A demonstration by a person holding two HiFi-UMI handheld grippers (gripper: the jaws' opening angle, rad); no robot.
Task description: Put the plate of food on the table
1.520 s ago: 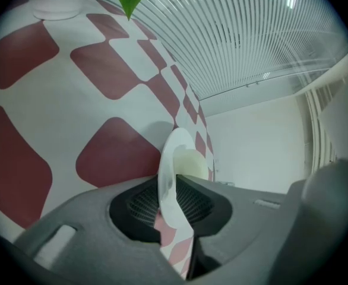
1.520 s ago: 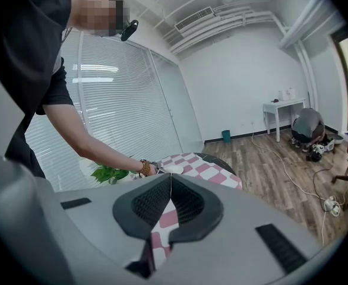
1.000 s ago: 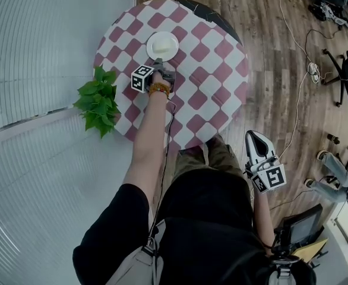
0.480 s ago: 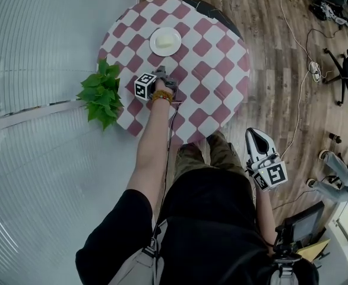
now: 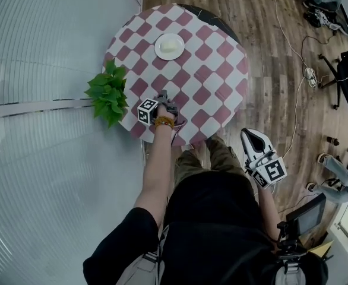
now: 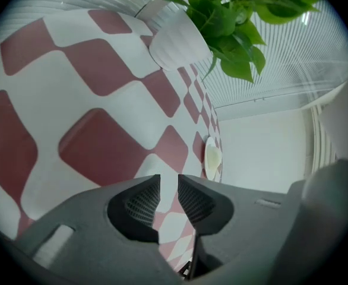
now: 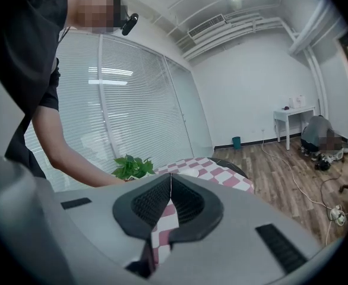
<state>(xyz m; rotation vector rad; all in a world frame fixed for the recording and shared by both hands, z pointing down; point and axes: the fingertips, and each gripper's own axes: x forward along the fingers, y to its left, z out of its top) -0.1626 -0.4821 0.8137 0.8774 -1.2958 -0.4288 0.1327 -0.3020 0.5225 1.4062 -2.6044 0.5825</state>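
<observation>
Fingers (image 6: 139, 203) of left gripper (image 6: 169, 180) stand apart; plate (image 5: 169, 46) rests on table (image 5: 221, 82).

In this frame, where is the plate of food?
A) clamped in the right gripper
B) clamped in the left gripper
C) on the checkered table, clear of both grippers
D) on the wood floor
C: the plate sits on the table, and the left gripper shows parted jaws with nothing between them.

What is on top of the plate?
A pale yellowish piece of food lies on the white plate. It shows too small to tell what kind it is. The food covers the middle of the plate.
</observation>
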